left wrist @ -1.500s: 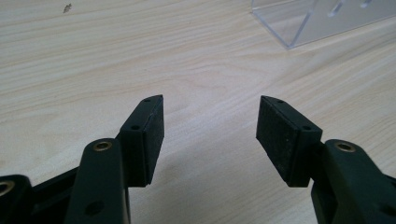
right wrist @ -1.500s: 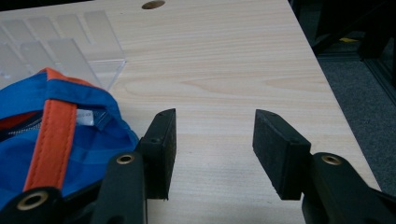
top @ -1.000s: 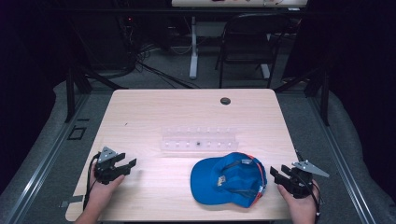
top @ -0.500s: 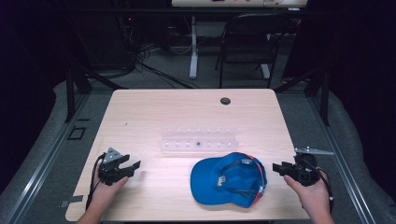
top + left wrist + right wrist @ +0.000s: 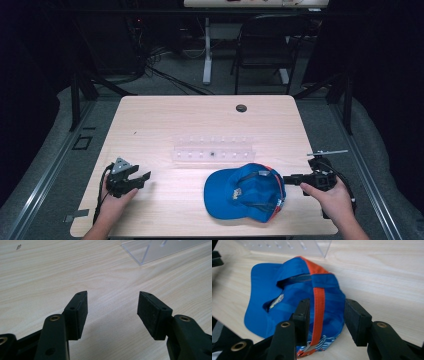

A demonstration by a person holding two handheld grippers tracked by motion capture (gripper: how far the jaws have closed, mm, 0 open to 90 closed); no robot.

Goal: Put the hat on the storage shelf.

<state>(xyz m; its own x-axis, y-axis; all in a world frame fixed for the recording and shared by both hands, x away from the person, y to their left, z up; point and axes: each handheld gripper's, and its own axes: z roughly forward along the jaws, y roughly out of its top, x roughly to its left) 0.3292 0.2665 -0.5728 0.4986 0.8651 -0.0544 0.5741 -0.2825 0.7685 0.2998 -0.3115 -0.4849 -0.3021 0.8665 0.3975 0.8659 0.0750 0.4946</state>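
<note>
Right gripper: jaws parted, nothing clamped; the cap lies upside-down on the table with its back edge between and beyond the jaw tips, the orange band running up the gap. Judged an approach for a pinch on the rear rim: the jaws straddle the cloth near the band, where the fabric stands up enough to be caught. From above, the right gripper points sideways at the cap's rim, low over the table, which fits a side-on grab rather than one from overhead. Brim lies on the far side from these jaws. Left gripper: jaws wide apart, empty, bare wood between them; a clear rack sits ahead, beyond the right-hand jaw, well apart. Probably parked, waiting; left gripper sits well apart from the cap.
</note>
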